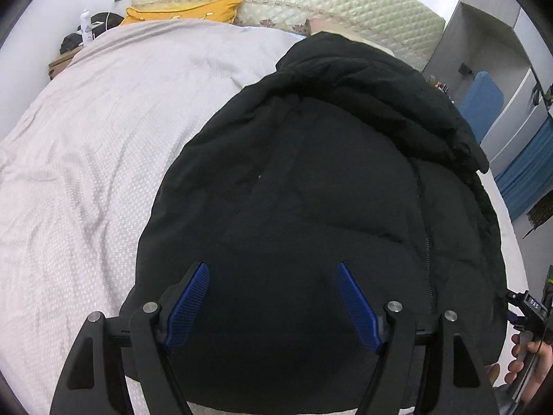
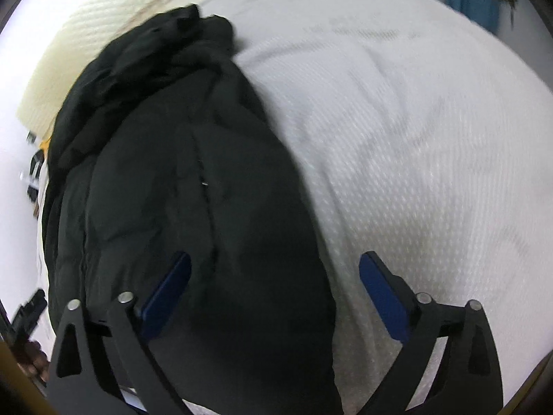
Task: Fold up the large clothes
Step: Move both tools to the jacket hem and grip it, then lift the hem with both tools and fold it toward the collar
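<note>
Two grippers, left and right, fingers spread empty above puffy black padded jacket, lengthwise ahead on bed.

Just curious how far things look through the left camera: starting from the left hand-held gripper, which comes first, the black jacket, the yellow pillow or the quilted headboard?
1. Black jacket: right beneath the open left hand-held gripper, spread on the bed.
2. Yellow pillow: far end of the bed, toward the left.
3. Quilted headboard: just behind the pillow, against the wall.
</note>
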Available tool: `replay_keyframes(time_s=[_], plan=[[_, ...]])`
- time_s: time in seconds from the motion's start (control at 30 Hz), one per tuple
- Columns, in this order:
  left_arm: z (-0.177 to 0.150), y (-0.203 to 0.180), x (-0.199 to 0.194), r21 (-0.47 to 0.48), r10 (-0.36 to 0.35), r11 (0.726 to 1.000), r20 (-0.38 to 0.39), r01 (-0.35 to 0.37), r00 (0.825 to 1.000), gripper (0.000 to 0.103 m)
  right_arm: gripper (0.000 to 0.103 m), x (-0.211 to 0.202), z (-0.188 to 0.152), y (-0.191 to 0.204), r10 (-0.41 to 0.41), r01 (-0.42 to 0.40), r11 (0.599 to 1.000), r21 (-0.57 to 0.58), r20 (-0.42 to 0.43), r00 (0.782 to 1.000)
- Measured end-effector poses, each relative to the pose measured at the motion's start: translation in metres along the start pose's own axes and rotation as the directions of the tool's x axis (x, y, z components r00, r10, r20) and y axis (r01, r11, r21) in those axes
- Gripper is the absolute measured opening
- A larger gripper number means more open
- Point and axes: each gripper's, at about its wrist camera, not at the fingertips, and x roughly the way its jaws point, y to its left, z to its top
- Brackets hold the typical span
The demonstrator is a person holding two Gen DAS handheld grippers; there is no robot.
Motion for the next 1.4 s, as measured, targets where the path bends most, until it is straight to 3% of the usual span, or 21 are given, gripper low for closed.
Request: replay_keyframes(time_s=[0.17,0.27,0.43,0.47,0.53,0.67,0.8,0.87,1.0,1.03,1.1,1.17,1.2,1.23,1.27,1.4], plan=[[0.001,0.006,0.009,-0.006,0.008,1.0,-0.022,-0.008,1.0,0.076,0.102,0.028,-0.01,-0.014,0.156,-0.139,0.981,0.139,-0.125,0.98],[0.001,0.006,0.011,-0.007,0.006,1.0,-0.03,-0.006,1.0,0.076,0.103,0.027,-0.014,-0.005,0.216,-0.2,0.973,0.117,-0.14,0.966],[0.002,0.003,0.011,-0.004,0.008,1.0,-0.027,-0.008,1.0,0.076,0.103,0.009,-0.02,0.016,0.441,-0.433,0.897,0.084,-0.128,0.888],[0.002,0.003,0.011,-0.004,0.007,1.0,-0.027,-0.007,1.0,0.076,0.103,0.002,-0.022,0.02,0.489,-0.484,0.872,0.071,-0.112,0.865],[0.002,0.005,0.011,-0.008,0.0,1.0,-0.03,0.0,1.0,0.076,0.103,-0.009,-0.026,0.025,0.531,-0.529,0.848,0.048,-0.083,0.843],[0.002,0.012,0.012,-0.039,-0.022,0.999,-0.042,0.021,0.999,0.076,0.103,-0.01,-0.03,0.029,0.498,-0.497,0.867,0.022,-0.042,0.866],[0.004,0.026,0.011,-0.111,-0.09,0.99,-0.053,0.084,0.995,0.076,0.103,0.011,-0.036,0.028,0.338,-0.336,0.941,0.048,-0.073,0.938],[0.005,0.036,0.009,-0.154,-0.108,0.983,-0.049,0.1,0.993,0.076,0.103,0.023,-0.041,0.019,0.262,-0.254,0.963,0.087,-0.103,0.959],[0.01,0.052,0.009,-0.213,-0.141,0.969,-0.075,0.122,0.987,0.076,0.103,0.032,-0.035,0.025,0.297,-0.284,0.953,0.102,-0.146,0.944],[0.013,0.056,0.009,-0.227,-0.154,0.965,-0.085,0.132,0.984,0.076,0.1,0.031,-0.036,0.03,0.329,-0.318,0.944,0.092,-0.153,0.932],[0.019,0.067,0.01,-0.25,-0.171,0.958,-0.112,0.139,0.979,0.076,0.083,0.027,-0.037,0.04,0.369,-0.364,0.929,0.062,-0.156,0.916],[0.026,0.078,0.013,-0.257,-0.202,0.953,-0.143,0.16,0.969,0.083,0.053,0.02,-0.042,0.046,0.368,-0.371,0.929,0.015,-0.155,0.917],[0.03,0.084,0.015,-0.259,-0.21,0.952,-0.159,0.165,0.965,0.083,0.043,0.019,-0.043,0.044,0.377,-0.379,0.925,0.014,-0.151,0.914],[0.034,0.092,0.017,-0.263,-0.217,0.95,-0.176,0.166,0.96,0.083,0.028,0.017,-0.043,0.044,0.398,-0.399,0.917,0.021,-0.145,0.906],[0.036,0.099,0.02,-0.268,-0.222,0.949,-0.192,0.167,0.956,0.083,0.021,0.015,-0.041,0.044,0.431,-0.431,0.902,0.031,-0.137,0.892],[0.045,0.121,0.026,-0.231,-0.144,0.969,-0.24,0.087,0.96,0.086,0.013,-0.014,-0.034,0.041,0.495,-0.496,0.868,0.007,-0.071,0.866]])
